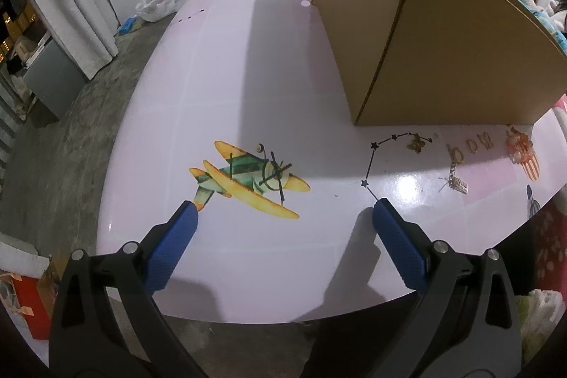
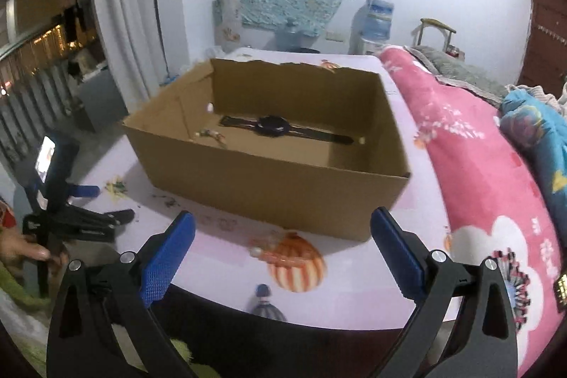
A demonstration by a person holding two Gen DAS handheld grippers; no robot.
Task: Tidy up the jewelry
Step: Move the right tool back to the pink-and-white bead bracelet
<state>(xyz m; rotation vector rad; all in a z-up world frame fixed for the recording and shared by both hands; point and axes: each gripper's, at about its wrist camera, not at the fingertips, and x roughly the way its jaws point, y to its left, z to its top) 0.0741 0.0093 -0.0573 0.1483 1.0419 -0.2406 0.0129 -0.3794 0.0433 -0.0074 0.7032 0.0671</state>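
An open cardboard box (image 2: 269, 179) stands on the pink table (image 2: 219, 257). Inside it lie a black watch (image 2: 273, 126), a small jewelry piece (image 2: 212, 134) and a pearl (image 2: 210, 108). My right gripper (image 2: 283, 218) hangs open and empty in front of the box, above an orange beaded piece (image 2: 269, 250). In the left wrist view my left gripper (image 1: 283, 211) is open and empty over the table. Beyond its right finger, near the box (image 1: 425, 41), lie a gold butterfly piece (image 1: 417, 144), a gold chain piece (image 1: 457, 174) and the orange beaded piece (image 1: 517, 140).
The table carries printed pictures, an airplane (image 1: 248, 179) and a striped balloon (image 2: 297, 268). A pink blanket (image 2: 478, 183) lies along the table's right side. A hand (image 2: 21, 247) holds the left gripper (image 2: 106, 204) at the table's left edge. White curtains (image 2: 124, 23) hang behind.
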